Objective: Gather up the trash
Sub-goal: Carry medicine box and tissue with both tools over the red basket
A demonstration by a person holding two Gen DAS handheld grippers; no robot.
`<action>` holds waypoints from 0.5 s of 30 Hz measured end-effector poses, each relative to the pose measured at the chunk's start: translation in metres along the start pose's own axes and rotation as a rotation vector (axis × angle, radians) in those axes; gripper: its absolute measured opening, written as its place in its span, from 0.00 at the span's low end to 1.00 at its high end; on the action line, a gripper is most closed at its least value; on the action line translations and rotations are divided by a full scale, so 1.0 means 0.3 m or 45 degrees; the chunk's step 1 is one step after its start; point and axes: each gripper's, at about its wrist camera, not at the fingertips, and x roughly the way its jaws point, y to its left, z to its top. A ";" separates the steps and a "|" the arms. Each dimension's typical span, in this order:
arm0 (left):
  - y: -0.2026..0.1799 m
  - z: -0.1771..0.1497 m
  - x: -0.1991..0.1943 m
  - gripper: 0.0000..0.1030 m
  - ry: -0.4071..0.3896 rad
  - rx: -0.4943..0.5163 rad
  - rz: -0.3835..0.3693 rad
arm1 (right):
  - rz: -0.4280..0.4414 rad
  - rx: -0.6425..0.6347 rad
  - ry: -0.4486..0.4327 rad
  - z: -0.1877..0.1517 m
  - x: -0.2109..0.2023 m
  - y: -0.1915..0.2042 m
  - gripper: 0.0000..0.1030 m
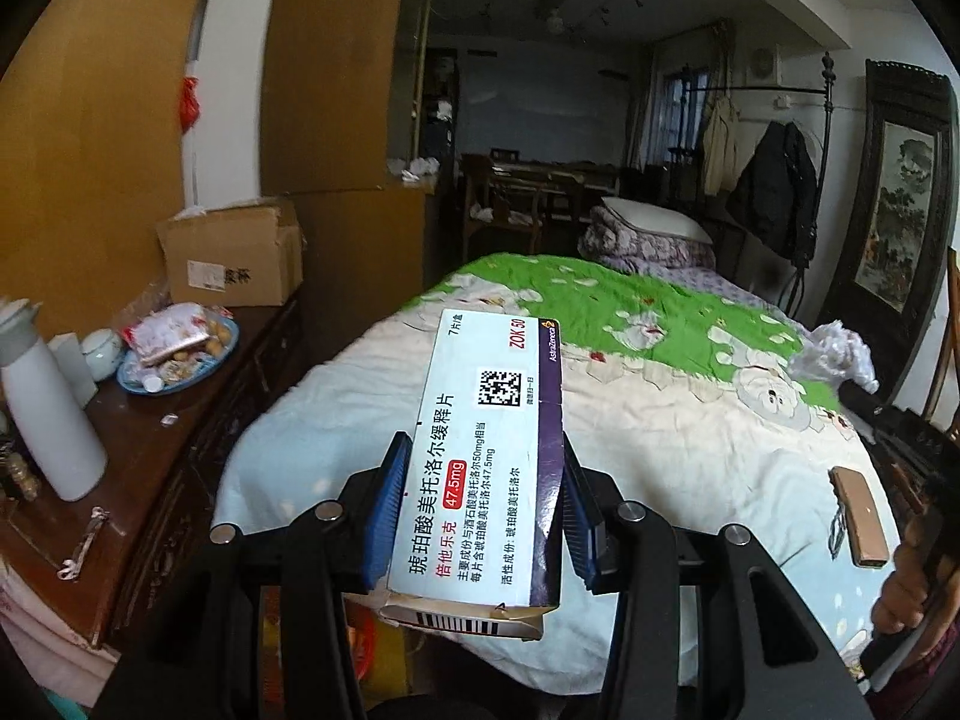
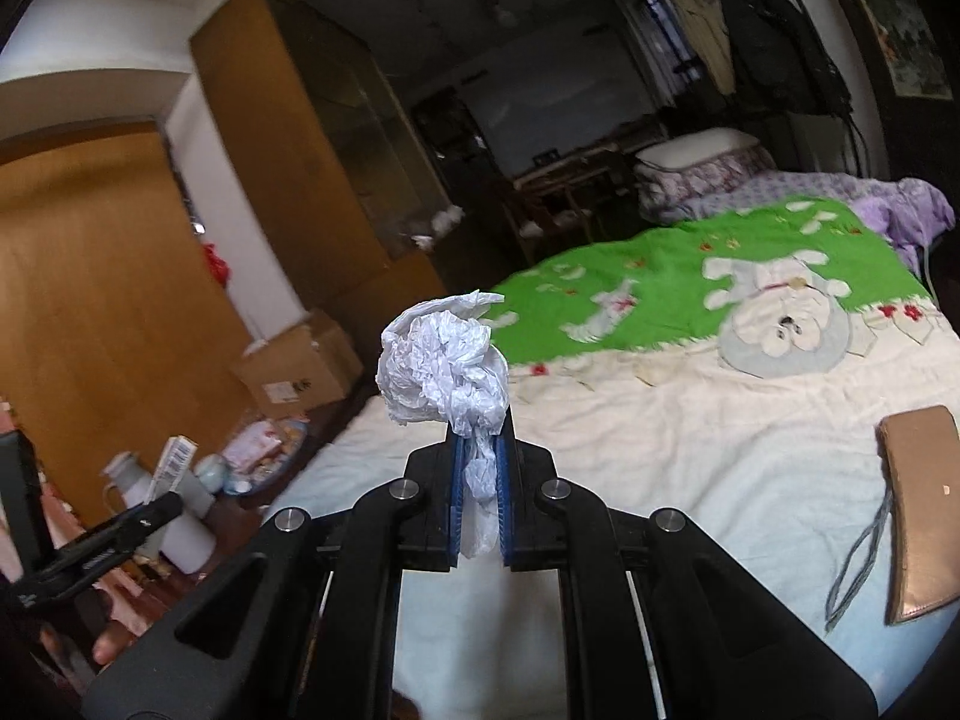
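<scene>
The left gripper is clamped across the width of a medicine carton, blue pads pressing its two long sides near the barcode end. The carton projects toward 12 o'clock over the bed, clear of the cover. Judged handling: light thin card, probably empty, stiff along its edges but easily crushed across the broad printed face. The present hold on the narrow sides suits it; moderate pressure should suffice, since the torn end flap suggests a weakened shell.

The right gripper is closed almost fully on a crumpled white plastic bag. A thin tail is pinched between the pads; the bulk blooms out beyond the fingertips toward 11 o'clock, raised above the bed. Judged handling: very light, soft, springy and slick. A pinch on one fold may slip, so a deeper bite on the gathered wad would hold better.

Outward, at 3 o'clock on the cover in the right wrist view, a tan wallet-like pouch with a grey cord lies flat; whether it is trash cannot be told. At 9 o'clock a dark wooden sideboard carries a white flask and a cardboard box.
</scene>
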 end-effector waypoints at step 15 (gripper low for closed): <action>0.340 -0.082 -0.088 0.45 0.027 -0.120 0.214 | 0.185 -0.117 0.103 -0.046 0.066 0.261 0.10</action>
